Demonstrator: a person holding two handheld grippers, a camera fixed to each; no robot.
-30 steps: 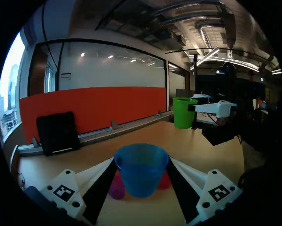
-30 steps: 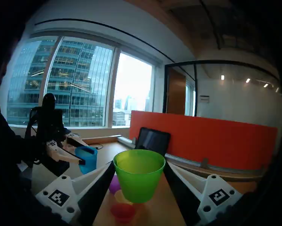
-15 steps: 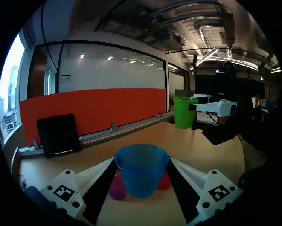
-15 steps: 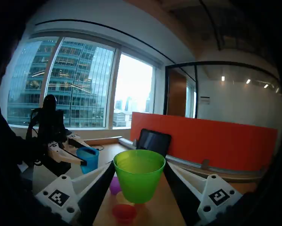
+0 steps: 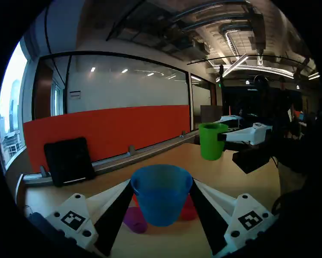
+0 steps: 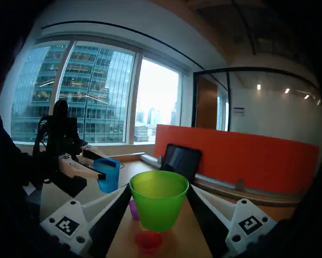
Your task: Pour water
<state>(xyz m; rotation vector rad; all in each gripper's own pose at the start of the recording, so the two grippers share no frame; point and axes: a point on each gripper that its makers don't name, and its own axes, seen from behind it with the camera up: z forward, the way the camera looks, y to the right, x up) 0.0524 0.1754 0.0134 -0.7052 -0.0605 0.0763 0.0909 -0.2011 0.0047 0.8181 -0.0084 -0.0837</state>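
The left tongs [image 5: 161, 185] pinched the blue cup [image 5: 161, 200] from its two sides, and the right tongs [image 6: 159, 191] pinched the green cup [image 6: 159, 210] in the same way. Both cups were upright in the air, higher than the red cup [image 6: 148, 241] that stood on the table [image 5: 234, 172]. I judge they were held level so that nothing would spill before the pour. I could not tell whether either of them had water inside.

In the left gripper view the green cup was beyond the red cup and to its right, well apart from the blue cup, so the two rims had not yet come together. A purple cup [image 5: 136, 219] was on the table near the red cup.

Both tongs were about horizontal, with the fingers pointing forward and no roll to either side. In my judgement this was a carrying pose, not a pouring one: one cup must first come over the other and then tip.
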